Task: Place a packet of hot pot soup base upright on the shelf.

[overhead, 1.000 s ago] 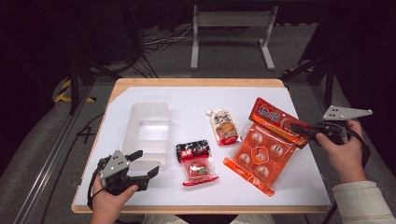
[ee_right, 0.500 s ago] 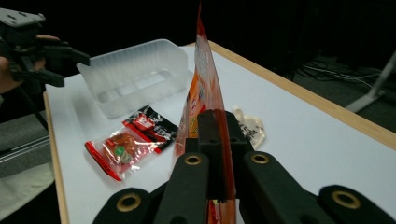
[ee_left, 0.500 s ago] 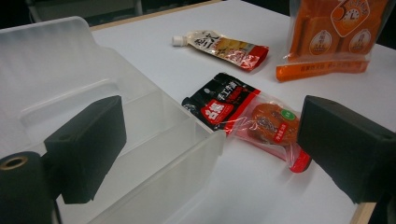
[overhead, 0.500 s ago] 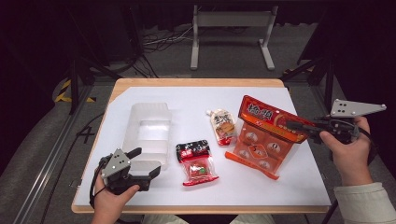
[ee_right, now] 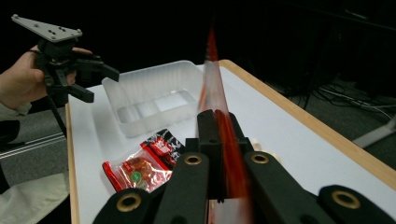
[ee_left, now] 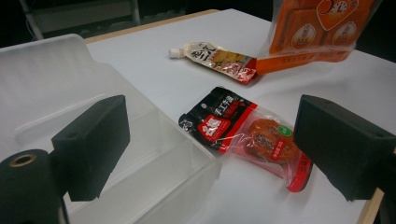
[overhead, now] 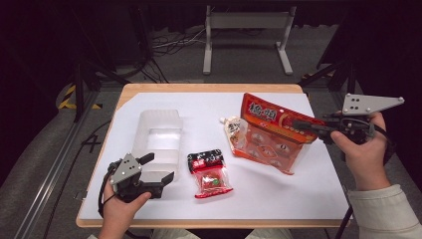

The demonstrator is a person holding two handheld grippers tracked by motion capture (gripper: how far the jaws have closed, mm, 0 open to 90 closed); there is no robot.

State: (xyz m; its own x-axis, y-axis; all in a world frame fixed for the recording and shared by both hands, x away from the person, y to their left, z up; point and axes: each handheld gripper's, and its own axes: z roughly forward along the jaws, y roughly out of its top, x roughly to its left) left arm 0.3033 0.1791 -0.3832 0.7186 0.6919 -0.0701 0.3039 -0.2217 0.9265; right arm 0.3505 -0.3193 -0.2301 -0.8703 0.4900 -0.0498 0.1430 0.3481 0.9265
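Note:
My right gripper (overhead: 301, 124) is shut on the top edge of a large orange snack bag (overhead: 271, 134), which hangs tilted above the table's right side. In the right gripper view the bag's edge (ee_right: 212, 79) runs straight up from the shut jaws. A spouted pouch (overhead: 232, 130) lies flat just left of the bag. A small red and black packet (overhead: 209, 172) lies at the front centre. My left gripper (overhead: 160, 167) stands open at the near right corner of a clear plastic bin (overhead: 144, 119). Its jaws have just been closing a little, with nothing gripped between them.
A white sheet (overhead: 298, 199) covers the wooden table, whose edge runs close behind the bag. In the left gripper view the bin's wall (ee_left: 56, 70) rises at the left, and the small packet (ee_left: 243, 133) and the pouch (ee_left: 215, 58) lie beyond.
My right gripper has risen with the orange bag, lifting it off the table so that it now hangs tilted. The left hand has stayed by the bin.

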